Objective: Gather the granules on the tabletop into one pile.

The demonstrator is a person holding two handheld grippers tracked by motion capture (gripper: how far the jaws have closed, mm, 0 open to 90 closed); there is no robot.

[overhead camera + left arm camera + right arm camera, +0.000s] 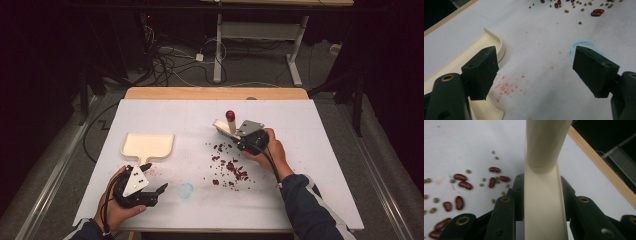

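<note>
A cream dustpan (148, 145) lies on the left of the white table cover (320, 150), its short handle pointing toward me. My left gripper (155, 177) stands open just in front of that handle with nothing between its fingers. In the left gripper view the left gripper (534, 72) has one pad beside the dustpan's rim (461, 60). My right gripper (235, 135) is shut on a cream brush handle (225, 126) with a red end (230, 115), held over the table. In the right gripper view the handle (544, 202) runs up between the closed jaws. Red and green beans (230, 167) lie scattered below it.
A faint blue mark (186, 190) and pink smudges (505, 86) stain the cover near the left gripper. The table's wooden far edge (215, 93) lies beyond. Cables and a desk frame (218, 45) stand on the dark floor behind.
</note>
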